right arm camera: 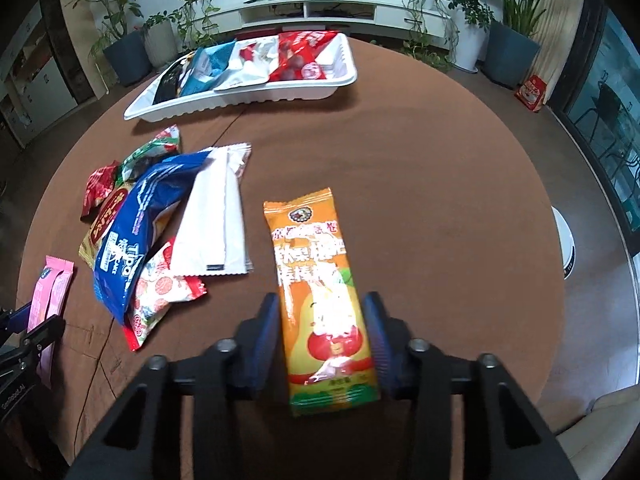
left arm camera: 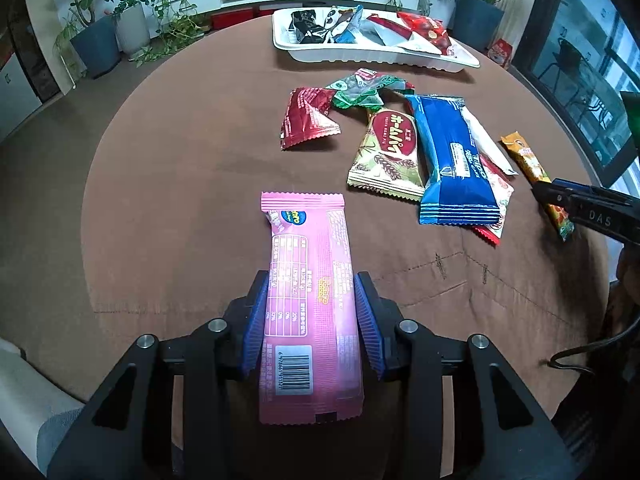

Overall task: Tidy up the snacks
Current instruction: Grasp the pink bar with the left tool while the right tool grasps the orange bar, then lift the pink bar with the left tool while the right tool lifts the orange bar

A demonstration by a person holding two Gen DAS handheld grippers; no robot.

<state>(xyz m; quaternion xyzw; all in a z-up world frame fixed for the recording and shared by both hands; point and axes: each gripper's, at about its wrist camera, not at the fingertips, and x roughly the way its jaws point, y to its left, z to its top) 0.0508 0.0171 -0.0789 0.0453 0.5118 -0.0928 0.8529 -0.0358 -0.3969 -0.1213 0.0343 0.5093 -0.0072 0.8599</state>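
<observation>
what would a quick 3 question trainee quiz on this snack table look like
1. True or false: the white tray is empty.
2. Which packet sits between the left gripper pads? A pink packet B blue packet C green packet
3. Fill in: the right gripper straddles the ____ packet.

Key: 1 false, it holds several packets. 2 A. 3 orange.
</observation>
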